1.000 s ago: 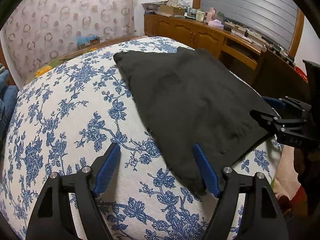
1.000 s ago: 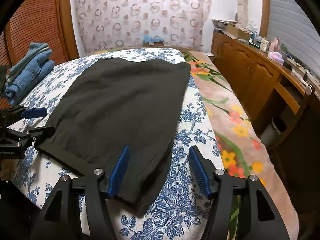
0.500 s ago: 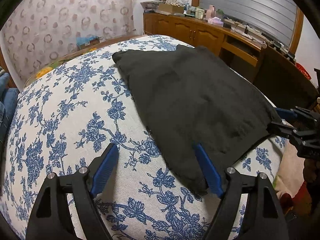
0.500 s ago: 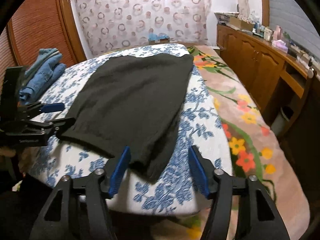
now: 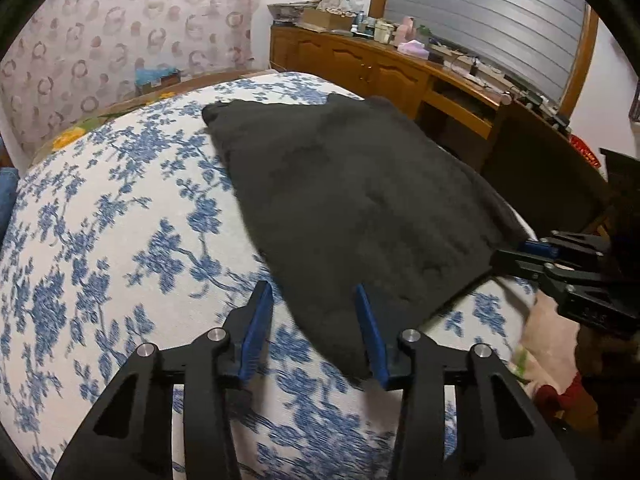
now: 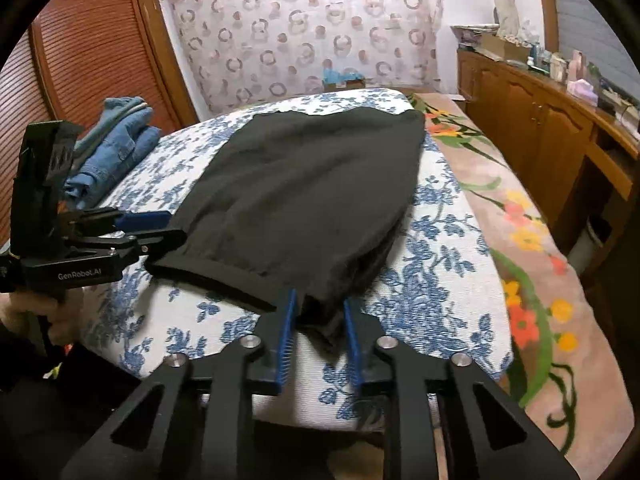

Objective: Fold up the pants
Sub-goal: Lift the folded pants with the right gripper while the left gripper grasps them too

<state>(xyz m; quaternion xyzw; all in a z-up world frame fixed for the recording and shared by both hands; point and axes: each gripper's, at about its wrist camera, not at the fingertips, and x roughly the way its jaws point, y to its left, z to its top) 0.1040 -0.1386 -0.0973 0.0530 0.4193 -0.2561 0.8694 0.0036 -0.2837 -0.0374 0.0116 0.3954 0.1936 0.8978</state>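
Black pants (image 5: 360, 200) lie flat on the bed, hem end nearest me. My left gripper (image 5: 312, 316) sits at the hem's left corner with its jaws closing. The cloth edge lies partly between the blue pads, and the left pad (image 5: 258, 312) is still clear of it. From the right wrist view the same left gripper (image 6: 160, 227) shows just beside that corner of the pants (image 6: 312, 192). My right gripper (image 6: 319, 322) has its jaws closing on the hem's right corner, and cloth fills the narrow gap. The left wrist view shows the right gripper (image 5: 516, 254) at that corner.
The bed cover (image 5: 120, 240) is white with blue flowers. Folded jeans (image 6: 116, 148) lie at the bed's far left. A flowered blanket (image 6: 520, 260) hangs along the right side. A wooden cabinet (image 5: 380, 68) with clutter on top lines the right wall. A hand (image 6: 36, 312) holds the left gripper.
Both pairs of jaws have narrowed. The right gripper's fingers now pinch the hem's right corner, which lay loose between them before. The left gripper stayed at the left corner.
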